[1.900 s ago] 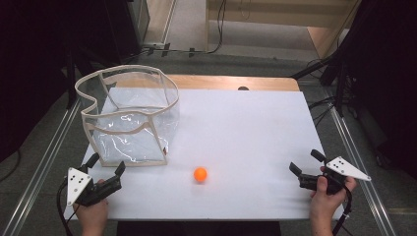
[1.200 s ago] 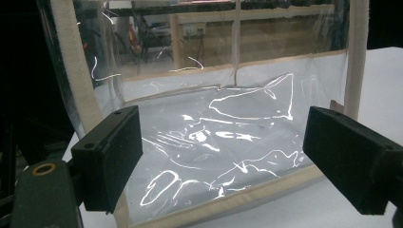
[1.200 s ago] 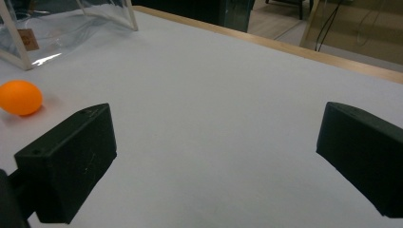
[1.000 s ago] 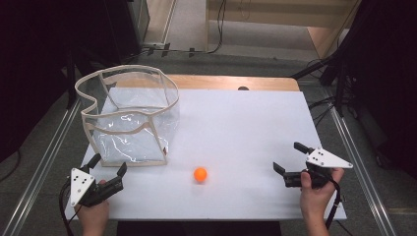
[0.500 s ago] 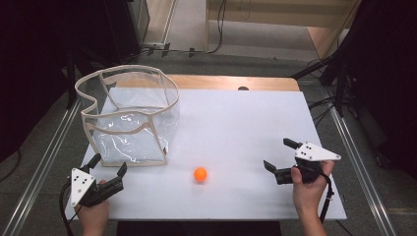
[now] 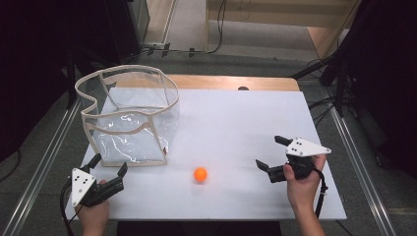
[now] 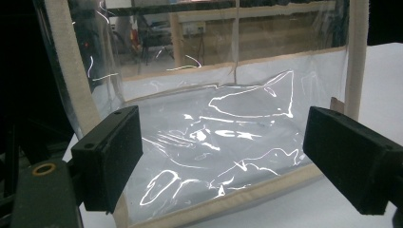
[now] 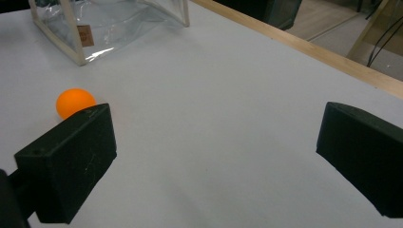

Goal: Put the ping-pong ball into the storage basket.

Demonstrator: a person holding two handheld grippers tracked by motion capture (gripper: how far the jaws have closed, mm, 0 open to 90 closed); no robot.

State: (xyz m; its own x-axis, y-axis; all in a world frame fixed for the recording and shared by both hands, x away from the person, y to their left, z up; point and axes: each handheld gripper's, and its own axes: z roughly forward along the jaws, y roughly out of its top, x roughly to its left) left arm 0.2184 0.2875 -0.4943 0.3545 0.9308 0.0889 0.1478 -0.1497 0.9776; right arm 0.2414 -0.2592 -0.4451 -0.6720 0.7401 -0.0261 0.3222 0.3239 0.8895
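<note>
The right gripper [image 6: 268, 151] is held by the person's right hand [image 6: 302, 184] over the right part of the white table [image 6: 246, 113], and its two black jaws stand wide apart with nothing between them; they touch no object. It points toward the small orange ball [image 6: 200, 174], which lies alone on the table top near the front edge, between the two grippers and a little in front of the lower right corner of the transparent bag [image 6: 130, 123]. In the right gripper view the ball sits just beyond the left jaw, and the jaw covers its lower edge, so I cannot tell how near it is to the pad. The left gripper [image 6: 109, 162] is at the front left corner of the table, held by the left hand [image 6: 93, 216]; its jaws are also apart and empty, and they face the front wall of the bag just beside its beige bottom border. The bag stands open at the top on the left half of the table. Bright reflections on the plastic make its inside hard to read. A small brown label on the bag's corner is too small to read.
</note>
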